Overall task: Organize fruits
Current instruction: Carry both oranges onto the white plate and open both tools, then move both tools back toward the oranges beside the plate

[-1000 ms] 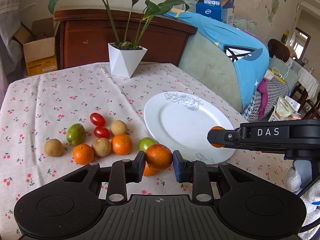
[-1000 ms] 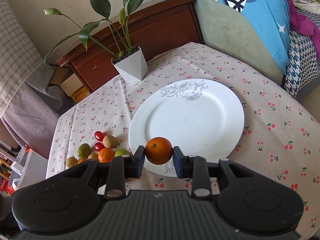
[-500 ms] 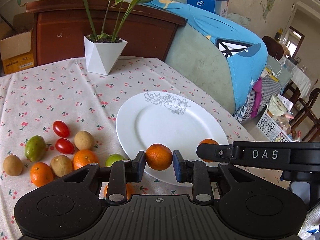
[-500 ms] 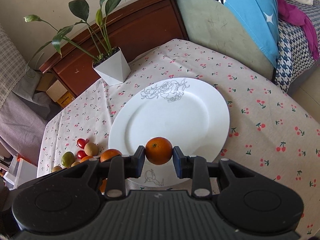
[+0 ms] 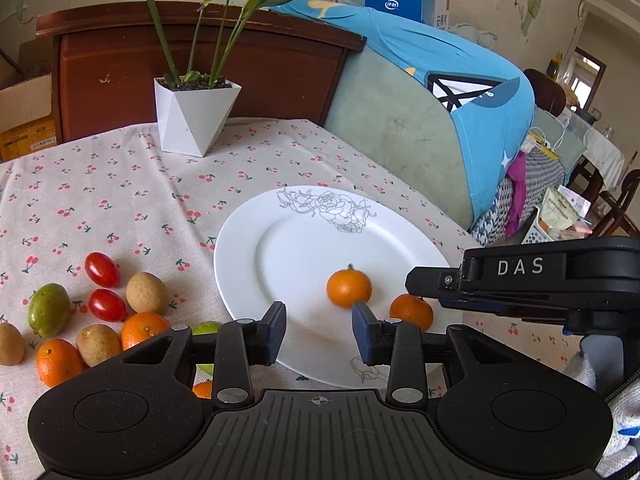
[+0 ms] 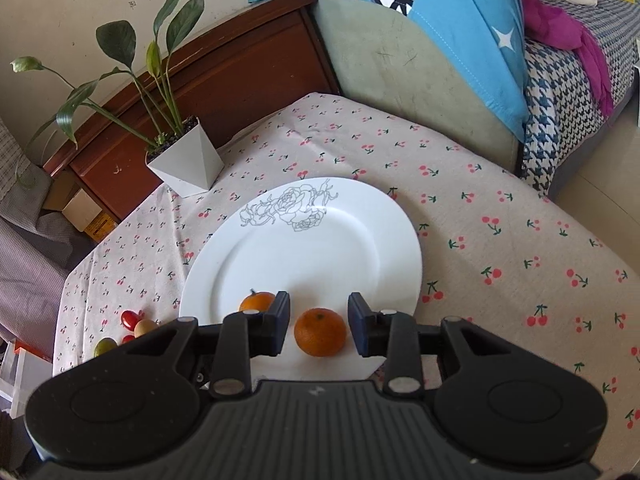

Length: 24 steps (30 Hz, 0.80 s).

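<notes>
Both our grippers stand with fingers spread wide and holding nothing. Just ahead of the left gripper, a little beyond its fingertips and slightly to the right, one mandarin sits on the white plate. Between the fingers of the right gripper, touching neither pad, a second mandarin rests on the plate's near part. To the left of our left fingers, on the cherry-print tablecloth, lie the unsorted fruits: cherry tomatoes, a green fruit, brown round fruits and more mandarins. We judge the mandarins light, round and ready to roll, with soft skin that bruises; take each across its widest middle with gentle pressure. The tomatoes look slicker and more delicate still.
</notes>
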### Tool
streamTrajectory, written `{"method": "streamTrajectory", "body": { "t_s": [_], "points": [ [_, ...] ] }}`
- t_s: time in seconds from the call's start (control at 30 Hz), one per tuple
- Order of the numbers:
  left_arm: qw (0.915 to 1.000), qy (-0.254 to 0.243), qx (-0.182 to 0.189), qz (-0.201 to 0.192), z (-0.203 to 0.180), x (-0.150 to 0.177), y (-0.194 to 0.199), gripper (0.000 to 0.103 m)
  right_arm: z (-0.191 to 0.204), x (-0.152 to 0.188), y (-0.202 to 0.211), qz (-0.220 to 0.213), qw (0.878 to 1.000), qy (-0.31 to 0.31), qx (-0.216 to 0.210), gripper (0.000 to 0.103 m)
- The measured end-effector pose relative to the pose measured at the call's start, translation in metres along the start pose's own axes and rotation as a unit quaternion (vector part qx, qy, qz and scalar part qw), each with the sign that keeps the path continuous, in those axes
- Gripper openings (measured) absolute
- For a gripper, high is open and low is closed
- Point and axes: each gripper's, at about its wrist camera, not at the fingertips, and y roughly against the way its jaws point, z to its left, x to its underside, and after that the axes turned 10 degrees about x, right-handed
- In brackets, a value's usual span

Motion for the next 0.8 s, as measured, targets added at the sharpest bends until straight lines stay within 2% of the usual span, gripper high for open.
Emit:
{"method": "streamTrajectory", "body": {
  "t_s": [0.2, 0.37, 0.5, 0.8],
  "points": [
    [0.9999, -0.011, -0.006, 0.003, -0.002, 0.004, -0.003, 0.035, -0.012, -0.001, -0.001, -0.016, 0.998, -0.02, 0.049, 0.034],
    [0.9997, -0.023, -0.01, 0.003, -0.004, 0.006, -0.001, 0.036, -0.015, 0.001, -0.01, -0.005, 0.998, -0.021, 0.066, 0.039],
    [0.9995, -0.029, -0.012, 0.004, -0.004, 0.007, 0.001, 0.036, -0.016, 0.004, -0.021, 0.025, 0.998, -0.018, 0.051, 0.04],
    [0.9994, -0.032, -0.014, 0.003, -0.004, 0.008, 0.003, 0.037, -0.013, 0.007, -0.022, 0.024, 0.999, -0.017, 0.038, 0.049]
  ]
}}
